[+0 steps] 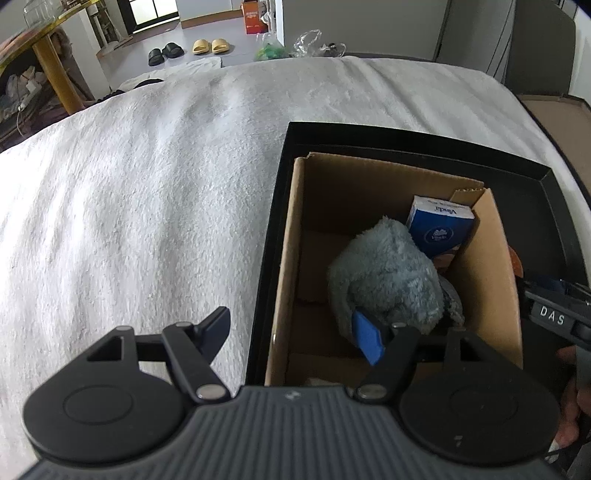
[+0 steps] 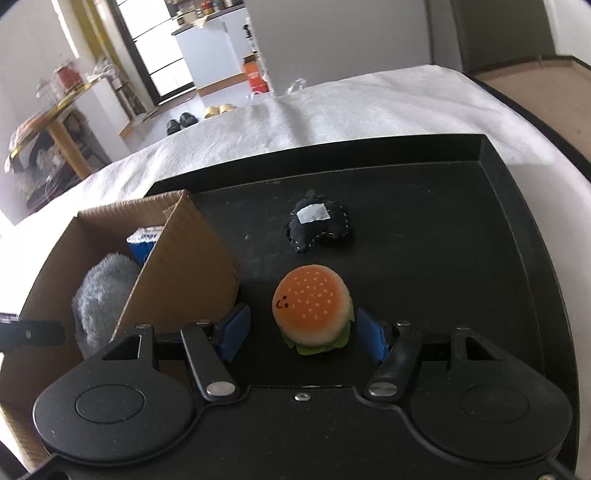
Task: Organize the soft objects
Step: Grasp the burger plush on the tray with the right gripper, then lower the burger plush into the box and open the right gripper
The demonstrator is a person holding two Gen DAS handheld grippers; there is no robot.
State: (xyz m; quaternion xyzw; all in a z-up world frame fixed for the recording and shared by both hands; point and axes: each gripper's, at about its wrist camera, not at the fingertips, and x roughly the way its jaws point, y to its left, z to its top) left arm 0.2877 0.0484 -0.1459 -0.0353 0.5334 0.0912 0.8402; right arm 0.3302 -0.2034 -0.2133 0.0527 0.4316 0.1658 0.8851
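Observation:
A cardboard box [image 1: 291,236] stands in a black tray [image 1: 406,138] on a white blanket. Inside it lie a grey-blue plush toy [image 1: 388,269] and a blue tissue pack [image 1: 441,225]. My left gripper [image 1: 295,332] is open, its jaws astride the box's left wall, with one blue pad against the plush. In the right wrist view a burger plush [image 2: 312,308] sits on the tray [image 2: 443,258], between the open jaws of my right gripper [image 2: 306,332]. A black stitched plush with a white patch [image 2: 319,225] lies beyond it. The box [image 2: 177,251] is on the left.
The white blanket [image 1: 147,184] covers the surface around the tray. On the floor beyond are slippers [image 1: 188,50], an orange carton [image 1: 253,16] and plastic bags [image 1: 295,46]. A yellow-legged table [image 1: 51,62] stands at far left.

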